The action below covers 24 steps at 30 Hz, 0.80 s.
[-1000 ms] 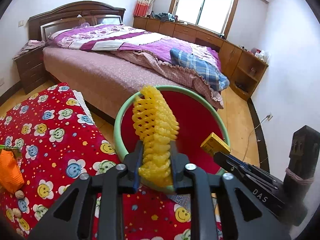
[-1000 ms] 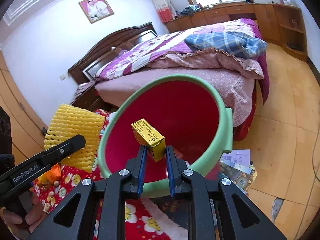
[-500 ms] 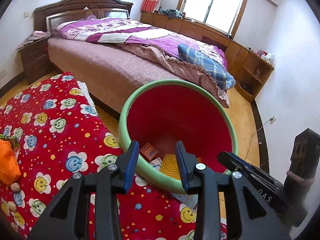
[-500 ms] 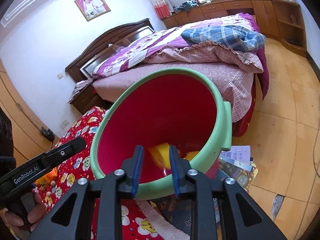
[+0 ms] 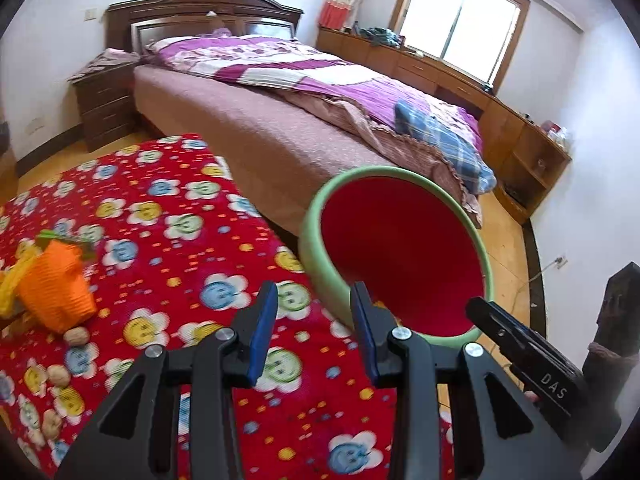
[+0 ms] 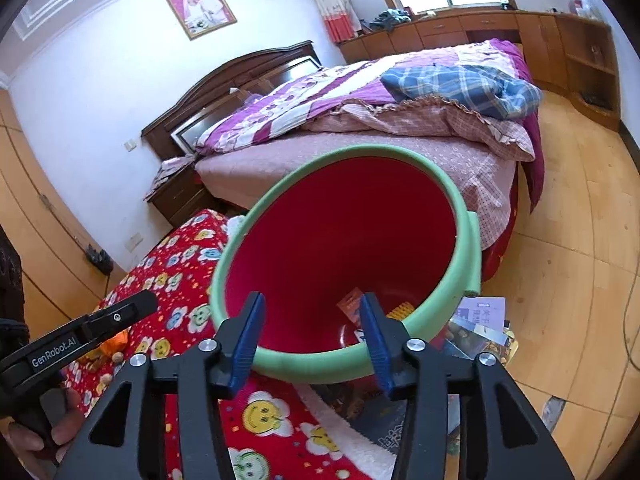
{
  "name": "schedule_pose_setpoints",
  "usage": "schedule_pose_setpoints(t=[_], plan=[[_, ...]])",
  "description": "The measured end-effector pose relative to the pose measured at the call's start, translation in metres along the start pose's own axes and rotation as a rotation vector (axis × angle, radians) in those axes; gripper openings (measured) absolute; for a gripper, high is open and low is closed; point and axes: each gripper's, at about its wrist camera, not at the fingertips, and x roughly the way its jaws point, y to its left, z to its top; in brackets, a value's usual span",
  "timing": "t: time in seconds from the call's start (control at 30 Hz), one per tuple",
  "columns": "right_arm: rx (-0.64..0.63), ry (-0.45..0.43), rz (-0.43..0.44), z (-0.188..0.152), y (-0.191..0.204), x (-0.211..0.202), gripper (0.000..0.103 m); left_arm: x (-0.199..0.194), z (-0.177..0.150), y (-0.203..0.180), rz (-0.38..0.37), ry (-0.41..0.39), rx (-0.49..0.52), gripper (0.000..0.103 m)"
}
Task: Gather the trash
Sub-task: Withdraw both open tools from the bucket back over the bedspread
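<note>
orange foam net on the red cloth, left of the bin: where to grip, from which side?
Grip the orange net across its ribbed body, coming from above and the bin side with the empty left tool. It stands as a soft upright lump, so the body should squash between the pads. Probably avoid the low end: walnuts lie against it.

I see the left gripper [image 5: 314,300] angled downward just beside the near rim of the green basin [image 5: 316,248], on its left side. Its blue-padded jaws stand apart with nothing between them. The right gripper [image 6: 310,314] points down into the basin mouth from the near rim. Its jaws are opening and nothing is held between them. A hand [image 6: 48,428] grips the left gripper's handle, low and left of the basin in the right wrist view.
</note>
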Motion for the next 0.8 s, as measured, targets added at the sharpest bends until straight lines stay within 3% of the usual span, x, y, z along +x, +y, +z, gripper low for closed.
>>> schedule_pose_setpoints(t=[0.8], plan=[[-0.14, 0.027, 0.101, -0.018, 0.082, -0.008, 0.056, -0.081, -0.019, 0.102, 0.204, -0.096, -0.163, 0.038]])
